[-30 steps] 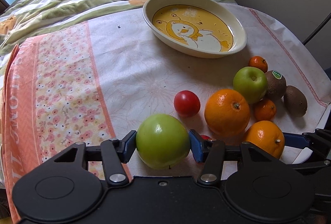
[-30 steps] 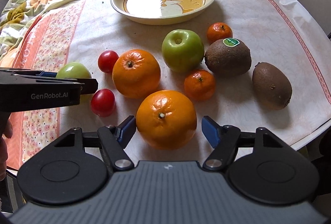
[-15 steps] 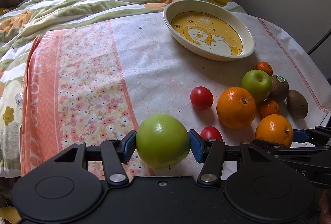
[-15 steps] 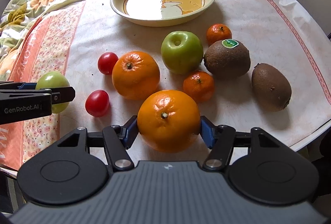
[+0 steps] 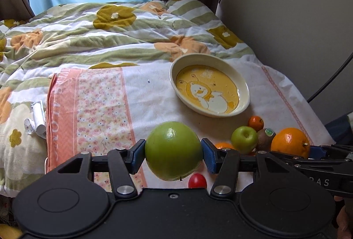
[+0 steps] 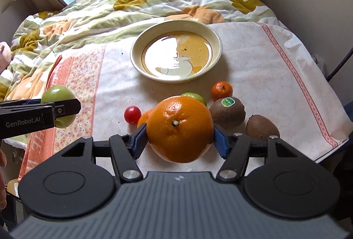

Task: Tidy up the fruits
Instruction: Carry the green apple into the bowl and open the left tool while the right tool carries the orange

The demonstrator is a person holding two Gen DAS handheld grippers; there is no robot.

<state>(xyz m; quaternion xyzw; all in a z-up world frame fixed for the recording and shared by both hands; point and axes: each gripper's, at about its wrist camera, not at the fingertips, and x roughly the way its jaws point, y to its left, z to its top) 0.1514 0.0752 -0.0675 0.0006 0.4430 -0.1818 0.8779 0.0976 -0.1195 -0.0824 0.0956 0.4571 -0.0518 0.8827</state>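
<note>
My left gripper (image 5: 173,151) has its jaws clamped on a large green apple (image 5: 173,150), smooth and glossy, held clear above the table (image 5: 154,97). My right gripper (image 6: 179,136) has its jaws clamped on a big orange (image 6: 179,128), dimpled skin, stem scar facing me, likewise lifted. The cream dish (image 6: 215,40) with a yellow bear print sits at twelve o'clock, holding no fruit. Between it and the orange lie a tangerine (image 6: 221,90), a stickered kiwi (image 6: 227,109), a second kiwi (image 6: 262,127) and a tomato (image 6: 132,114).
</note>
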